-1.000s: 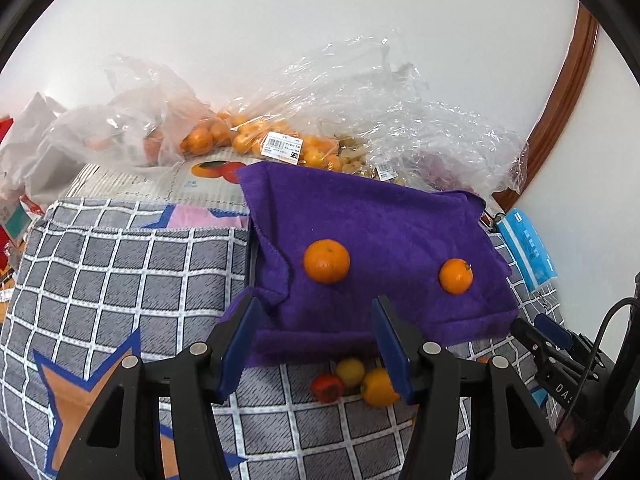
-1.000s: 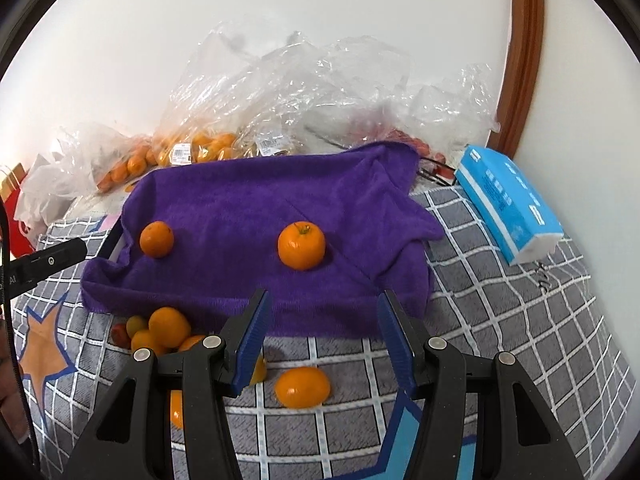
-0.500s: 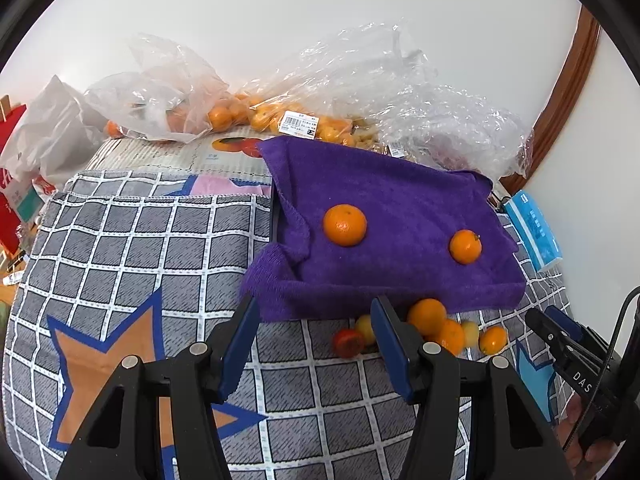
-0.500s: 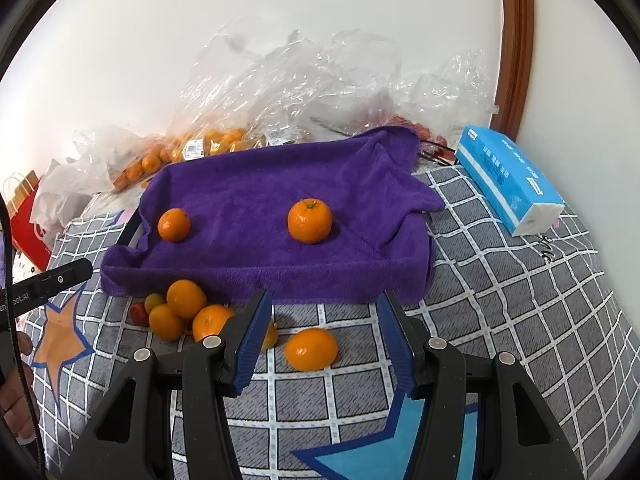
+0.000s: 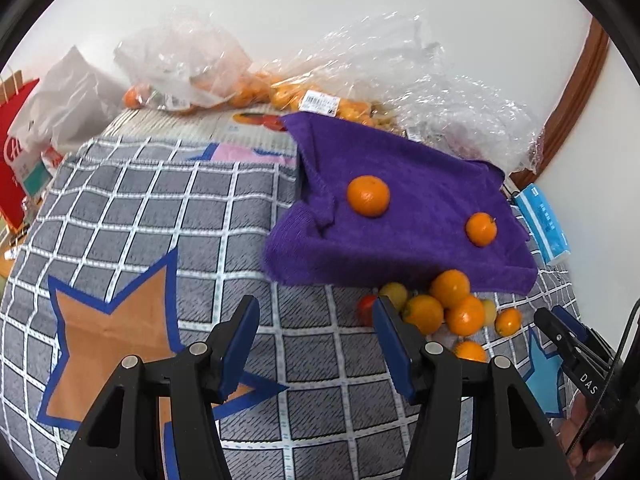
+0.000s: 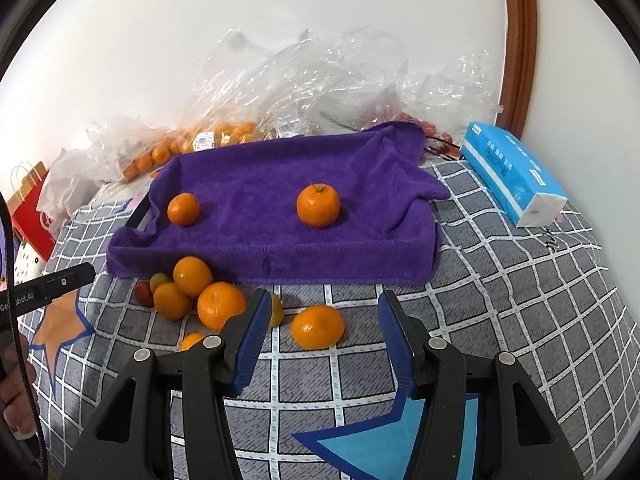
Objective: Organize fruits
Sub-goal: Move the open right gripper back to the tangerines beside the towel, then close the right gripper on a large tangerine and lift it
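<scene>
A purple towel (image 5: 424, 256) (image 6: 248, 176) covers a tray, with two oranges on it (image 5: 368, 195) (image 5: 481, 229), also seen from the right wrist (image 6: 183, 209) (image 6: 318, 205). A loose pile of oranges and small fruits (image 5: 448, 308) (image 6: 192, 292) lies on the checked cloth before the towel. A single orange (image 6: 317, 327) lies apart, just beyond my right gripper (image 6: 325, 300), which is open and empty. My left gripper (image 5: 316, 308) is open and empty above bare cloth, left of the pile.
Clear plastic bags of oranges (image 5: 280, 92) (image 6: 224, 136) lie along the back wall. A blue tissue pack (image 6: 512, 172) (image 5: 546, 224) lies to the right, and a red paper bag (image 5: 16, 160) stands at the left edge. A wooden frame (image 6: 520, 40) runs up the wall.
Both grippers have drawn back from the towel, so the loose fruit pile now shows in full. The left view has swung left, leaving the towel to its right. Jaw widths look unchanged.
</scene>
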Motion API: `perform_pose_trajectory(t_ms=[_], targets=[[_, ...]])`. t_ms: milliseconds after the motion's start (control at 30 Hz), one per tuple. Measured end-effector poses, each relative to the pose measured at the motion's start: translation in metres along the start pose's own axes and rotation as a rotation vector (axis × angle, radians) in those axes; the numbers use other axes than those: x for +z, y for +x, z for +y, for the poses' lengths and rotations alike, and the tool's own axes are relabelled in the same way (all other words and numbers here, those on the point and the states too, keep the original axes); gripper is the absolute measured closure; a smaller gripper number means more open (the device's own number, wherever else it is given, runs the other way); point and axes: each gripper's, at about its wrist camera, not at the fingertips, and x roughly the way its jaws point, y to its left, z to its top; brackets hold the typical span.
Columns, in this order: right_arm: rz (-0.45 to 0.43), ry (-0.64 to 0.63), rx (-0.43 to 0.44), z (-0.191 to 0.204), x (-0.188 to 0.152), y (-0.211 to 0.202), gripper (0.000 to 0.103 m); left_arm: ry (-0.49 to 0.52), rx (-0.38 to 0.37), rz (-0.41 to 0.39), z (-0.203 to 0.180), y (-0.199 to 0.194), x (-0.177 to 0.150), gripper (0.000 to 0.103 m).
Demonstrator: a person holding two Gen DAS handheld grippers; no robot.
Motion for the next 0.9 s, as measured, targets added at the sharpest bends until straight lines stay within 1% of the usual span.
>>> perform_pose_trajectory(t_ms=[133, 233, 267, 367, 533, 667, 767, 900], targets=[[0.012, -0.014, 0.025, 0.005, -0.007, 0.005, 0.048, -0.002, 0.012, 0.012, 0.003, 0.004, -0.005, 0.047], [0.025, -0.033, 0.01, 0.009, -0.011, 0.012, 0.049, -0.002, 0.009, 0.015, 0.005, 0.005, -0.007, 0.047], [0.031, -0.034, 0.011, 0.009, -0.012, 0.015, 0.052, -0.003, 0.007, 0.014, 0.006, 0.005, -0.008, 0.047], [0.043, -0.039, 0.006, 0.01, -0.016, 0.024, 0.056, 0.0, 0.006, 0.016, 0.006, 0.007, -0.01, 0.047], [0.068, -0.049, -0.009, 0.011, -0.021, 0.039, 0.058, 0.019, 0.016, 0.011, 0.004, 0.014, -0.017, 0.047], [0.086, -0.057, -0.026, 0.011, -0.022, 0.048, 0.058, 0.013, 0.019, 0.024, 0.007, 0.025, -0.021, 0.047], [0.092, -0.061, -0.039, 0.011, -0.022, 0.053, 0.058, 0.019, 0.024, -0.002, 0.009, 0.024, -0.024, 0.047], [0.085, -0.072, -0.052, 0.014, -0.02, 0.056, 0.059, 0.03, 0.031, -0.018, 0.009, 0.025, -0.025, 0.047]])
